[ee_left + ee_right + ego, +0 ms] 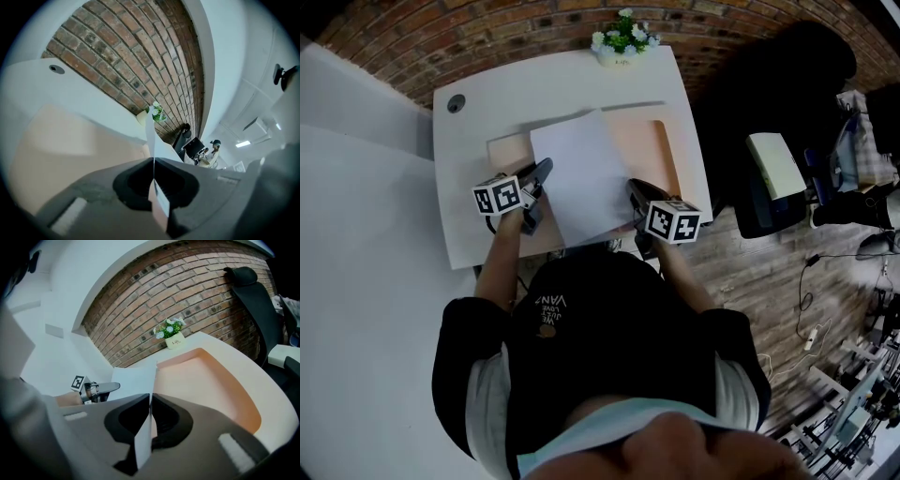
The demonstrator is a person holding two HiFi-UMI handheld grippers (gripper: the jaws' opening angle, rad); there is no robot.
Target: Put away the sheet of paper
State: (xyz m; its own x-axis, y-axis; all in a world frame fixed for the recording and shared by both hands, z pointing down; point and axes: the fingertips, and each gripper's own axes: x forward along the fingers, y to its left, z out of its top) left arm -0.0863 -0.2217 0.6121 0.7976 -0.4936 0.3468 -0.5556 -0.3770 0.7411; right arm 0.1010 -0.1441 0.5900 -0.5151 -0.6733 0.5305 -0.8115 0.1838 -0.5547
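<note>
Paper (577, 173), one white sheet, sits over the peach mat (654, 150) on the white bench (469, 141), right in front of us. It is held at both sides. The left gripper (542, 171) is fully closed on the left long edge, and its own view shows the jaws pinched together with the sheet running edge-on between them. The right gripper (634, 190) is closed the same way on the right long edge, a bit nearer the near end than the left one, with the sheet caught between its jaws. The long axis runs away from us toward the plant (623, 37) at the far side of the bench, with the far end swung slightly left. The short edges lie roughly across us. We cannot tell whether the far end rests on the mat or is clear of it. Handling, as we judge it: the sheet is very light, thin and floppy, with no stiffness of its own, so it will sag or fold between the two grips unless we keep it gently taut. It will crease or tear if we pull the grippers apart or twist them against each other. It is also smooth, so a shallow pinch could slip. The opposite long edges, well in from the corners, look like the right place to hold it. Both grippers should move together.
</note>
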